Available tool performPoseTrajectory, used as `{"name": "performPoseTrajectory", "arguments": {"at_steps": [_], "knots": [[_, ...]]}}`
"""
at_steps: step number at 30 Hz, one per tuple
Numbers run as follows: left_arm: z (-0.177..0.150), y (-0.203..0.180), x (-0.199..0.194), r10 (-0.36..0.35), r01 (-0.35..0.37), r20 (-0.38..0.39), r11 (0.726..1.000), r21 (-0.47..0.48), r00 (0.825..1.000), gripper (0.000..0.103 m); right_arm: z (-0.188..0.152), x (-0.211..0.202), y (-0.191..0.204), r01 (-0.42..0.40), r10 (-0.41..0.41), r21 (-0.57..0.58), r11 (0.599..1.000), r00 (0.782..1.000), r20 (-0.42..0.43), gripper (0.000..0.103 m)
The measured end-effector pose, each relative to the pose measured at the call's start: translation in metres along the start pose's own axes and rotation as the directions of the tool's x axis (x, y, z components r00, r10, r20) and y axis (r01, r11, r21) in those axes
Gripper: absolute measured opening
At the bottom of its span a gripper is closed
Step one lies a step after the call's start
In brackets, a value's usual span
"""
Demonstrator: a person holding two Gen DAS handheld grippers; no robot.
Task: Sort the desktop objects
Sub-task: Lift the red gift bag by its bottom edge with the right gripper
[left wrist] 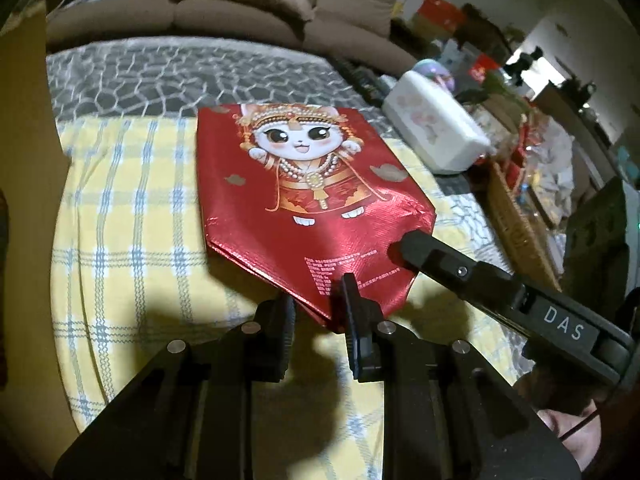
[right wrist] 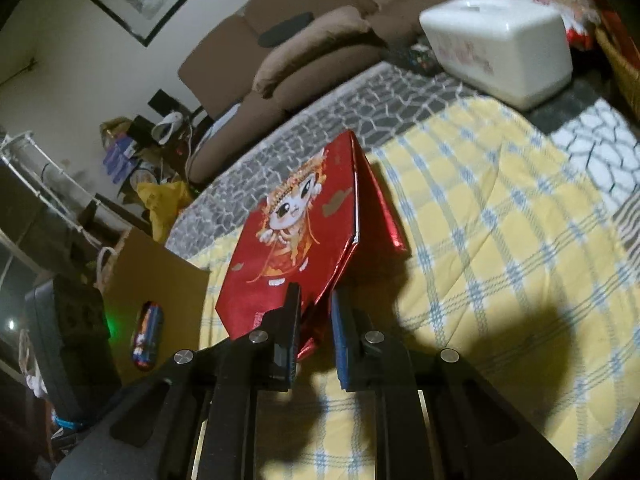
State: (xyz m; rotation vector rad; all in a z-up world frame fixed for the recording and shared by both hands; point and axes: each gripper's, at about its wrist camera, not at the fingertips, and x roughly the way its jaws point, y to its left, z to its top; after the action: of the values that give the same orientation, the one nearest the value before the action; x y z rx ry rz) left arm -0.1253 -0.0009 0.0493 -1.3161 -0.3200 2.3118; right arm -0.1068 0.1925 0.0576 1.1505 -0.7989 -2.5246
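A red foil gift bag (left wrist: 304,184) printed with a cartoon cat lies folded on a yellow checked cloth (left wrist: 128,216). My left gripper (left wrist: 318,304) is closed on the bag's near corner. My right gripper (left wrist: 404,248) reaches in from the right and pinches the bag's right edge. In the right wrist view the bag (right wrist: 296,232) is lifted and tilted, and the right gripper (right wrist: 314,312) grips its bottom fold between both fingers.
A white tissue box (left wrist: 436,128) stands at the back right on a grey patterned mat (left wrist: 180,76); it also shows in the right wrist view (right wrist: 500,44). A brown cardboard box (right wrist: 152,280) holding a small can stands at the left. A wicker basket (left wrist: 516,224) sits on the right.
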Motion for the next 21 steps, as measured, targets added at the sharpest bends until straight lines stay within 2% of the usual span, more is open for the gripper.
{"name": "performPoseTrajectory", "arguments": {"at_steps": [5, 13, 21], "knots": [[0.002, -0.011, -0.019, -0.020, 0.019, 0.028, 1.000, 0.010, 0.999, 0.020, 0.003, -0.020, 0.013, -0.006, 0.007, -0.032, 0.999, 1.000, 0.027, 0.014], [0.004, -0.037, -0.066, 0.004, -0.015, 0.111, 0.995, 0.099, 0.994, 0.020, 0.008, -0.055, 0.045, -0.025, 0.032, -0.098, 0.995, 0.997, 0.076, 0.014], [0.005, -0.034, -0.118, -0.004, -0.014, 0.182, 0.995, 0.098, 0.983, 0.020, 0.003, -0.079, 0.086, -0.051, 0.070, -0.172, 0.984, 0.992, 0.108, 0.014]]}}
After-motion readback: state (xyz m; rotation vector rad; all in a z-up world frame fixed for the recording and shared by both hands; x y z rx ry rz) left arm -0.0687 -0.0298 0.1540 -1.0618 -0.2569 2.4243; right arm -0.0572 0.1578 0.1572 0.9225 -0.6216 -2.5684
